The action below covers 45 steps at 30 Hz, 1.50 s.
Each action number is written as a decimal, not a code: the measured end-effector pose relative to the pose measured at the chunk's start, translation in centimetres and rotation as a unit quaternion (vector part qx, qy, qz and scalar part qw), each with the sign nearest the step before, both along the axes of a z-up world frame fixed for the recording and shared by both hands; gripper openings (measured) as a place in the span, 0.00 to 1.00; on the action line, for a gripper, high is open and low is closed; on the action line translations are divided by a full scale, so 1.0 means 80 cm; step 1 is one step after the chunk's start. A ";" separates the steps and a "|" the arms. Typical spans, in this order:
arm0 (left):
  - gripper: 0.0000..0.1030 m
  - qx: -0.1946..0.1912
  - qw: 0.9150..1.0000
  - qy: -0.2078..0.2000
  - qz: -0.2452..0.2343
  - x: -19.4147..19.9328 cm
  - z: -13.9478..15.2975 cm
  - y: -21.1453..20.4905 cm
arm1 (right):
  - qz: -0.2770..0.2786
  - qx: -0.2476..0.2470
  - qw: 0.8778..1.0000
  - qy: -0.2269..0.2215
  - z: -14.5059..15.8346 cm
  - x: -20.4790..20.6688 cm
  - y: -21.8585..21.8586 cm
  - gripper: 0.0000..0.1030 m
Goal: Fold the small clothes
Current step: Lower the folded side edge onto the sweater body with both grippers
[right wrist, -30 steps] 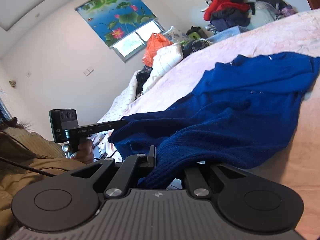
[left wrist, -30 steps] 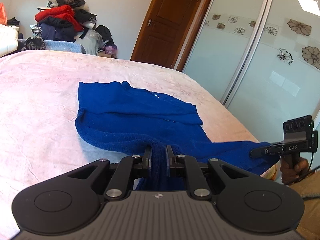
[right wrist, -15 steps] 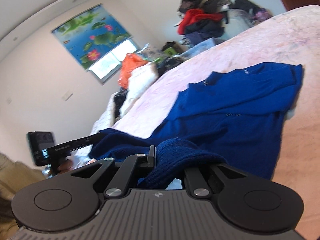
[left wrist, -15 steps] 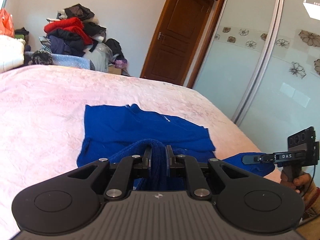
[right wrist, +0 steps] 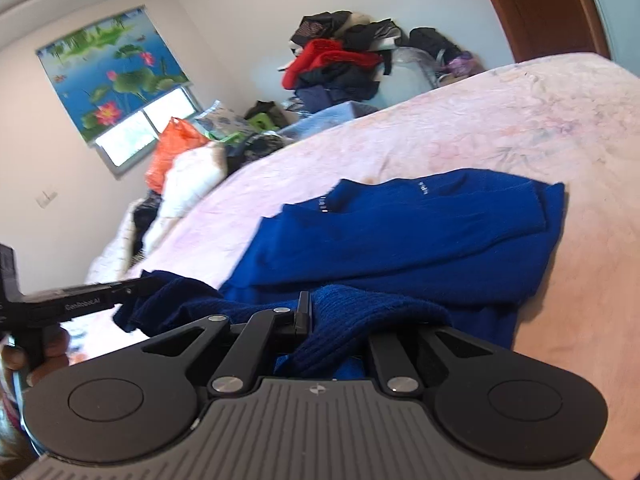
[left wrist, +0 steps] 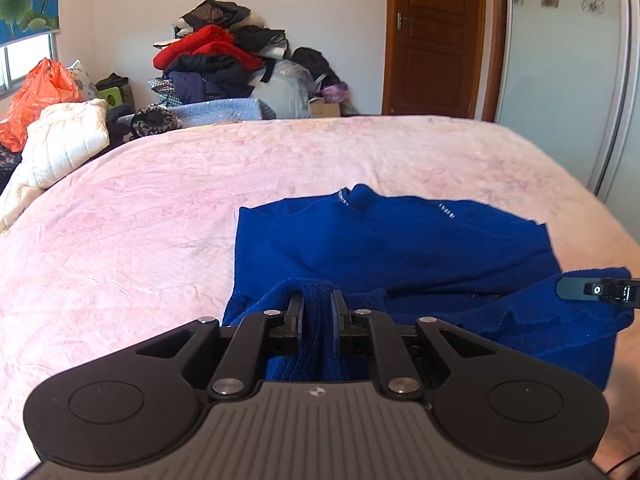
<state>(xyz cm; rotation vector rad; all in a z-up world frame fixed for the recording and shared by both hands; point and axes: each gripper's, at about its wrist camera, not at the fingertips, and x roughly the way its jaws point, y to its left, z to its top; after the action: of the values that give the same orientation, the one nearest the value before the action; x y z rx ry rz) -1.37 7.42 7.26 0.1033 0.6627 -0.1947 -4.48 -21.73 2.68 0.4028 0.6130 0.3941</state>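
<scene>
Pinching the near hem of the blue sweater (left wrist: pixel 400 240), the left gripper (left wrist: pixel 318 312) and right gripper (right wrist: pixel 320 312) each clamp a bunch of knit, carrying it toward the collar; judged mid-fold, laying down and tidying remain. Beyond, the pink bedspread (left wrist: pixel 140 220) carries the garment, with a clothes pile (left wrist: pixel 224 64) and wooden door (left wrist: pixel 432 36) behind.

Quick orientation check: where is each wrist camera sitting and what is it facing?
Left wrist: behind the left tongs, shut on the blue sweater, facing across the bed toward the door; right tongs at the right edge.
Right wrist: behind the right tongs, tilted, facing the window; a hand shows.
Shared: sweater, bed, clothes pile.
</scene>
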 end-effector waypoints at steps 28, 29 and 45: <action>0.12 0.059 0.997 -0.011 0.049 0.038 -0.005 -0.028 | -0.017 -0.025 0.999 -0.031 0.001 0.035 0.010 0.11; 0.12 0.058 0.997 -0.014 0.050 0.040 -0.002 -0.028 | -0.017 -0.025 0.999 -0.035 0.004 0.037 0.009 0.11; 0.12 0.084 0.995 -0.049 0.040 0.107 0.016 -0.066 | -0.050 0.003 0.998 -0.042 0.001 0.099 -0.018 0.11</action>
<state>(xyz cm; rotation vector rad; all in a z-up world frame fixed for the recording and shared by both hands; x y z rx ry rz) 7.15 2.12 8.55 0.2457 0.5839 -0.0571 3.46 -23.19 2.77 0.4191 0.5074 0.3153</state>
